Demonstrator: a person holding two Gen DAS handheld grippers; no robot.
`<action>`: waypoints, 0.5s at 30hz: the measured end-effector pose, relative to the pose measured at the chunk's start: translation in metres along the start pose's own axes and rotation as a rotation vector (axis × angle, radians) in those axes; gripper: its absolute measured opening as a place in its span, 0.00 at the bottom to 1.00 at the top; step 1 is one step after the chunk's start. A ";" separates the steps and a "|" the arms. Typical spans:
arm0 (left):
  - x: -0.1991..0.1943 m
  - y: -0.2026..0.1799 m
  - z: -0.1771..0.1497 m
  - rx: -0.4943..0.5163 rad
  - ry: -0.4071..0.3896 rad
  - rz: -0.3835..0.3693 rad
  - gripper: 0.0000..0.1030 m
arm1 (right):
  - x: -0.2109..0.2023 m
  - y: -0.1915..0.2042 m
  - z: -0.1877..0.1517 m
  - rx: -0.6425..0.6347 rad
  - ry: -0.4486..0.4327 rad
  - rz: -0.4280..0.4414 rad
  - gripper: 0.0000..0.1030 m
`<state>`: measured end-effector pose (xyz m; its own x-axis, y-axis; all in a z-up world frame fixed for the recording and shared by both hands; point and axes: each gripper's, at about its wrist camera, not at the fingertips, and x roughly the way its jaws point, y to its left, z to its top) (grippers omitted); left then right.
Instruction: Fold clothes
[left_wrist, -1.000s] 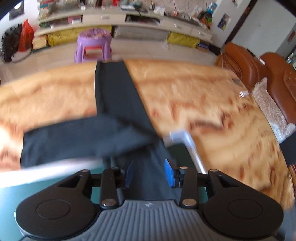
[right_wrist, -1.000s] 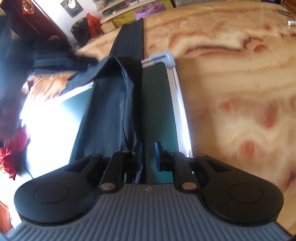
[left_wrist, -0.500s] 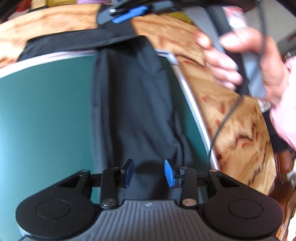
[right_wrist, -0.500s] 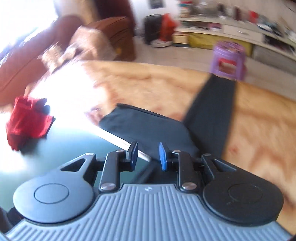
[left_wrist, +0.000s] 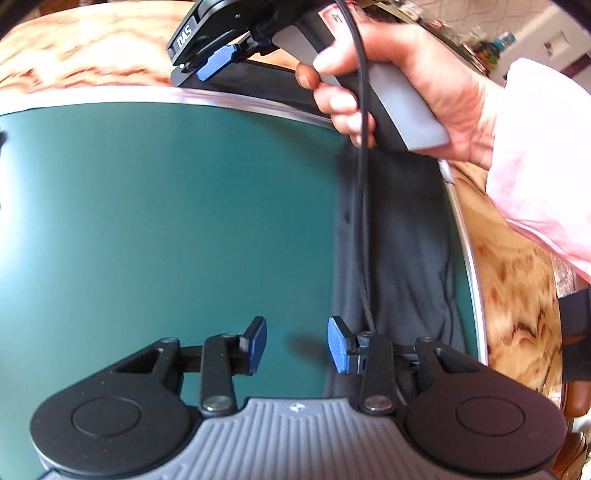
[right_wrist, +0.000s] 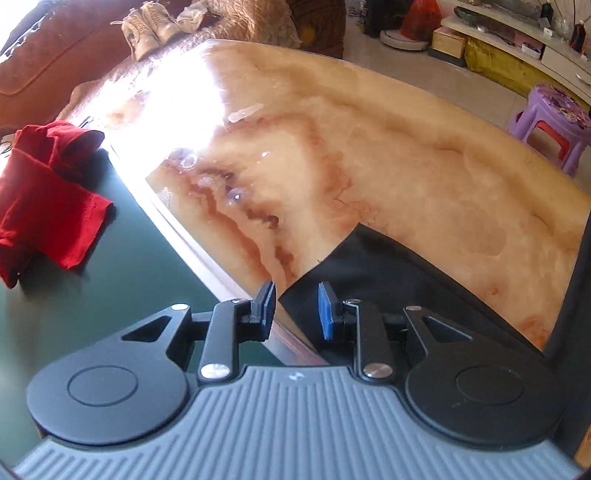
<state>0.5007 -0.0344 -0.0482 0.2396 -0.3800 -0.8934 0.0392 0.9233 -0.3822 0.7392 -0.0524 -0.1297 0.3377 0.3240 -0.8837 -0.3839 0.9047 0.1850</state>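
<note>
A dark garment (left_wrist: 410, 236) lies along the right side of the green mat (left_wrist: 166, 221); part of it extends off the mat's far edge onto the marble table (right_wrist: 369, 147), shown in the right wrist view (right_wrist: 373, 273). My left gripper (left_wrist: 297, 345) is open and empty above the mat, just left of the garment. My right gripper (right_wrist: 295, 312) is open, its fingertips over the garment's corner at the mat's edge. It also shows in the left wrist view (left_wrist: 207, 62), held by a hand at the far edge.
A red garment (right_wrist: 44, 199) lies crumpled on the mat's left part in the right wrist view. A cable (left_wrist: 364, 184) hangs from the right gripper over the dark garment. A brown sofa (right_wrist: 55, 48) and a purple stool (right_wrist: 554, 122) stand beyond the table.
My left gripper has swung left, so the garment now lies at its right. My right gripper has moved down to the garment's far corner at the mat edge.
</note>
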 end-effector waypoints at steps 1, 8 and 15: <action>-0.001 0.003 0.000 -0.004 -0.001 0.000 0.40 | 0.005 0.001 0.004 0.014 0.025 -0.006 0.29; -0.008 0.016 0.002 -0.021 -0.008 -0.010 0.40 | 0.012 0.019 0.013 -0.062 0.108 -0.097 0.28; -0.014 0.002 0.009 0.019 -0.024 -0.069 0.40 | 0.004 0.015 0.015 -0.138 0.100 -0.168 0.03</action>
<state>0.5063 -0.0268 -0.0342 0.2587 -0.4415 -0.8591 0.0752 0.8959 -0.4378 0.7476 -0.0336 -0.1239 0.3225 0.1371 -0.9366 -0.4459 0.8948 -0.0225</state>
